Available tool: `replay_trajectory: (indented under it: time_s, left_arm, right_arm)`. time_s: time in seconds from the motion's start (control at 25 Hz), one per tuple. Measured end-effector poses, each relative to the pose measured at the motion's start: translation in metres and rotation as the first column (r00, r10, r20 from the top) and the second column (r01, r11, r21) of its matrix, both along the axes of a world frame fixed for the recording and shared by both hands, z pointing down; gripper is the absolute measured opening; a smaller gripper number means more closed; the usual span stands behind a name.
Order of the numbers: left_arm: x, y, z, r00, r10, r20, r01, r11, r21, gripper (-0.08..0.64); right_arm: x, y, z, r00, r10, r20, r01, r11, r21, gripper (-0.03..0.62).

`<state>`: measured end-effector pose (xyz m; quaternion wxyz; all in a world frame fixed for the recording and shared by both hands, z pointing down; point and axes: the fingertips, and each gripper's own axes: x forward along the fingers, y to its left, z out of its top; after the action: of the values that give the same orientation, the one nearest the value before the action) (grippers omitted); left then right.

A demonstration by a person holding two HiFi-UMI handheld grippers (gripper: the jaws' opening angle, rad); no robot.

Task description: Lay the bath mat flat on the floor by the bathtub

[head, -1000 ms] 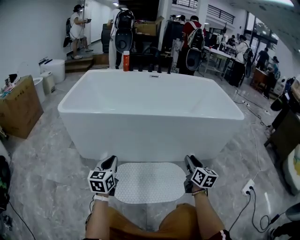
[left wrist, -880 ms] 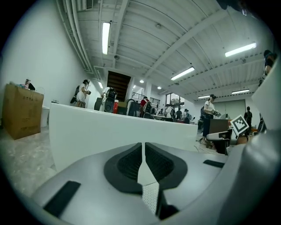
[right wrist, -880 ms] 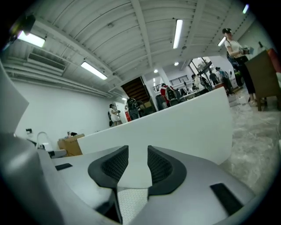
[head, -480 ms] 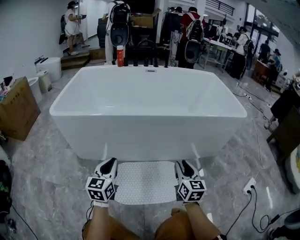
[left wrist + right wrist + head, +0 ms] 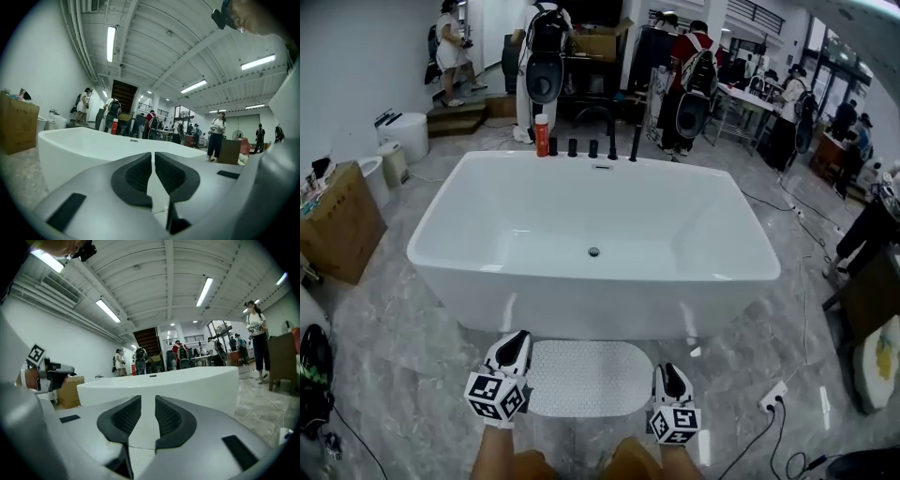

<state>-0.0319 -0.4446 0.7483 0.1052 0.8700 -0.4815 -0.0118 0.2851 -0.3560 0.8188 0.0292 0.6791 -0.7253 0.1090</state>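
White dotted oval bath mat (image 5: 586,377) lies flat along the white bathtub (image 5: 600,309), between your left hand-held gripper (image 5: 516,339), jaws together, and right hand-held gripper (image 5: 671,373), jaws just closing, empty.

Bath mat (image 5: 586,377) x1, tub (image 5: 581,309) x1, grippers x2: L gripper (image 5: 516,339), R gripper (image 5: 671,371)

Bright, even light falls from ceiling tube lamps (image 5: 111,43), leaving soft sheen on the white bathtub (image 5: 487,234) and the glossy floor (image 5: 412,375). Both gripper views bend strongly, with dark corners.
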Motion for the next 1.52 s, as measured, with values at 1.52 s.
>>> replay_trajectory:
  time_s: [1.52]
  left_arm:
    - [0.042, 0.071, -0.487, 0.999, 0.032, 0.035, -0.035, 0.997, 0.068, 0.035]
  right_arm:
    - [0.032, 0.039, -0.495, 0.989, -0.126, 0.082, 0.134, 0.986, -0.095, 0.055]
